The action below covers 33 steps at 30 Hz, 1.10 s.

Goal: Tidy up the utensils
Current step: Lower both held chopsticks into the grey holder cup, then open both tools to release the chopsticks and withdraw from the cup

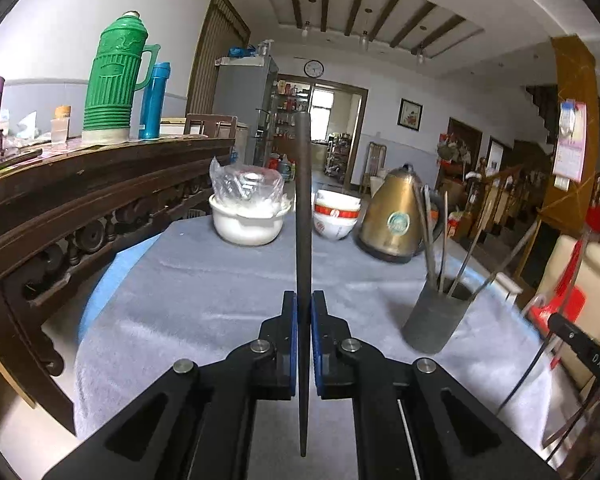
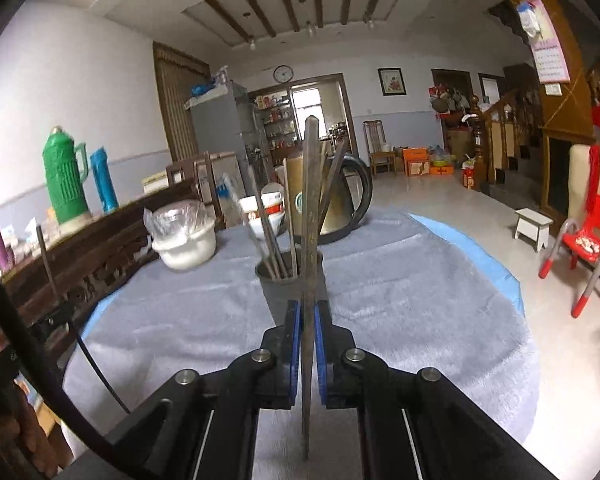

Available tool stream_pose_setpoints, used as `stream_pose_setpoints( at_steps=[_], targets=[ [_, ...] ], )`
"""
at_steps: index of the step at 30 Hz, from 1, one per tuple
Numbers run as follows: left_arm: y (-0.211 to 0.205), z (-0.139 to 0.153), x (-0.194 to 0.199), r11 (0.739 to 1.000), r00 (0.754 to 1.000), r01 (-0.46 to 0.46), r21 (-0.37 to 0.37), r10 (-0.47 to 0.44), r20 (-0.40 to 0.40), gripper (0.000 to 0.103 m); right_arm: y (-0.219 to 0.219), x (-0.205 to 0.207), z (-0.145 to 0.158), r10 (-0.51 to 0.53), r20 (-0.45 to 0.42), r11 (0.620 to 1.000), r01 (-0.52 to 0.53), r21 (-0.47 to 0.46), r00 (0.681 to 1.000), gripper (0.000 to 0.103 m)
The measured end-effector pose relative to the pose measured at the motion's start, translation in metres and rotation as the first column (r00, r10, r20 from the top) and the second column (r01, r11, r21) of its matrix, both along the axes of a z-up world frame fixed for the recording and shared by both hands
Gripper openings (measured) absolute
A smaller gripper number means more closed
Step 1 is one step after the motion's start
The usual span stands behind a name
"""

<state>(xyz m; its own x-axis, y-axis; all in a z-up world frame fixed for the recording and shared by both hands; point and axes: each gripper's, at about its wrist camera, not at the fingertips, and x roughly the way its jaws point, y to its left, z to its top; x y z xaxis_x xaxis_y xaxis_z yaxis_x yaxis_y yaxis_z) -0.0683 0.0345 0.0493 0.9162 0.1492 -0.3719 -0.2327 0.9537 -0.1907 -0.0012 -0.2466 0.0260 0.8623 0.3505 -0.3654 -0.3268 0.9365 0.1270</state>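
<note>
While one chopstick is clamped upright in each gripper, loading of the holder is judged underway.
Left gripper [image 1: 304, 304] pinches dark chopstick [image 1: 303, 200]; right gripper [image 2: 308, 312] pinches worn chopstick [image 2: 310, 208]. Holder [image 1: 434, 316] at 3 o'clock from left; lowering tip-first is needed next.

Holder [image 1: 434, 316] stands on table [image 1: 204, 280], near right in left wrist view, chopsticks [image 1: 436, 236] inside. Kettle [image 1: 396, 216] behind holder. Stacked bowls [image 1: 336, 216] left of kettle, covered pot [image 1: 246, 216] further left. Sideboard [image 1: 80, 192] along left, thermos [image 1: 112, 80] on it.
</note>
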Motion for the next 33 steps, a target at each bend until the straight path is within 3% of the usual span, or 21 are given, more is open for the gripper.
stream_pose_setpoints(
  at_steps=[4,10,16,19,27,33],
  targets=[
    [0.005,0.031,0.021,0.993,0.999,0.036,-0.115,-0.031,0.044,0.007,-0.011,0.009,0.028,-0.015,0.050,0.997,0.012,0.073,0.999,0.008],
    [-0.005,0.072,0.069,0.951,0.988,0.134,-0.278,-0.105,0.117,0.007,-0.020,0.028,0.078,-0.035,0.153,0.987,0.010,0.159,0.988,0.008],
    [-0.035,0.092,0.113,0.951,0.977,0.181,-0.251,-0.144,0.157,0.007,-0.003,0.057,0.111,-0.018,0.218,0.984,-0.021,0.177,0.976,0.008],
    [-0.049,0.091,0.130,0.954,0.973,0.198,-0.224,-0.165,0.160,0.007,0.017,0.070,0.115,0.005,0.246,0.990,-0.039,0.134,0.969,0.008],
    [-0.067,0.069,0.169,0.963,0.974,0.212,-0.169,-0.193,0.119,0.007,0.048,0.117,0.077,0.015,0.176,0.998,-0.026,0.057,0.984,0.008],
    [-0.075,0.043,0.185,0.955,0.966,0.258,-0.148,-0.253,0.048,0.007,0.053,0.134,0.045,0.034,0.094,0.999,-0.034,-0.002,0.995,0.008]
  ],
)
